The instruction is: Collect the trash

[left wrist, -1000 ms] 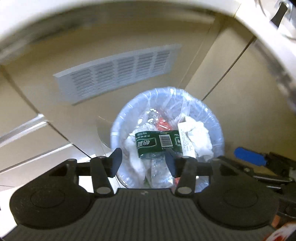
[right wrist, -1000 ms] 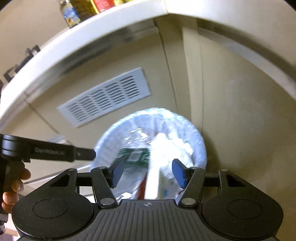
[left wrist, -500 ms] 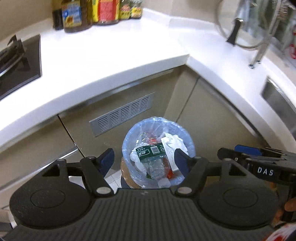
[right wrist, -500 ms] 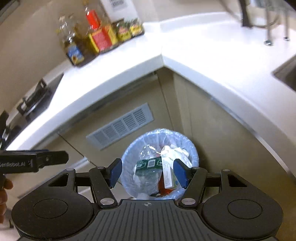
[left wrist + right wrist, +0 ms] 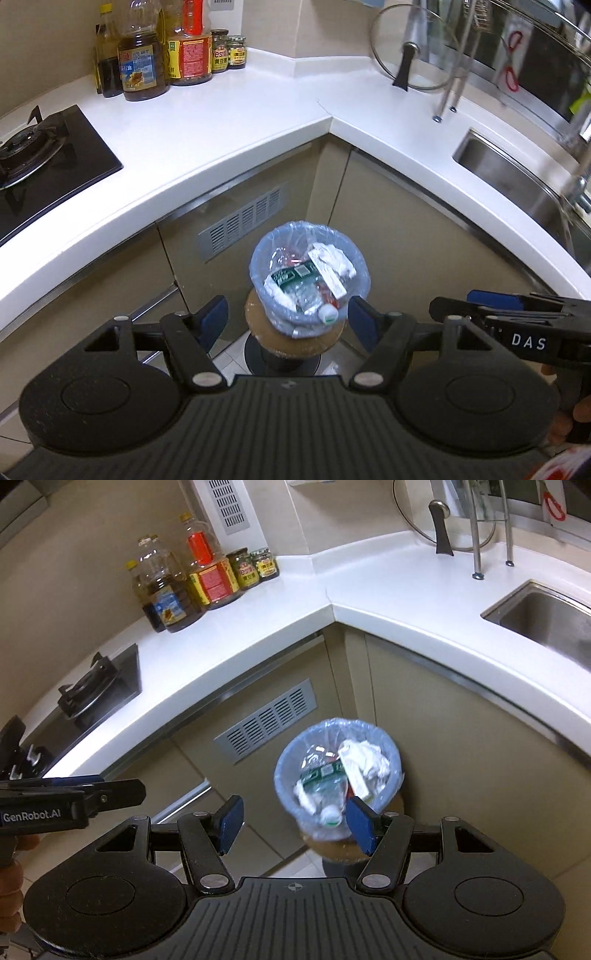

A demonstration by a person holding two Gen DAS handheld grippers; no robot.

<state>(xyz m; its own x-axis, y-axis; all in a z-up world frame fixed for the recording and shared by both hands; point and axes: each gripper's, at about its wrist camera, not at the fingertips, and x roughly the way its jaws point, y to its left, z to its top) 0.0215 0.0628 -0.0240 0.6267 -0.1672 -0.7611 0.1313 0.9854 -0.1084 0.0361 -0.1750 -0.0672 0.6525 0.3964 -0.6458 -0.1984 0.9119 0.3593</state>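
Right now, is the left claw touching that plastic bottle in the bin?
Apart. The left wrist view shows the left gripper open and empty, well above the plastic bottle lying inside the bin.

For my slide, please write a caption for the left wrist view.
Open left gripper above a lined trash bin holding a plastic bottle and crumpled paper.

Both grippers are now well above the bin [image 5: 309, 271] vs right over its mouth a sec ago; the bin looks small and far below, w/ counter [image 5: 229, 122], stove [image 5: 40, 155] and sink [image 5: 517, 173] newly in view. Left gripper [image 5: 288, 319] jaws have just been opening, now wide apart, nothing between them. Right gripper [image 5: 295, 821] gap about the same, empty.
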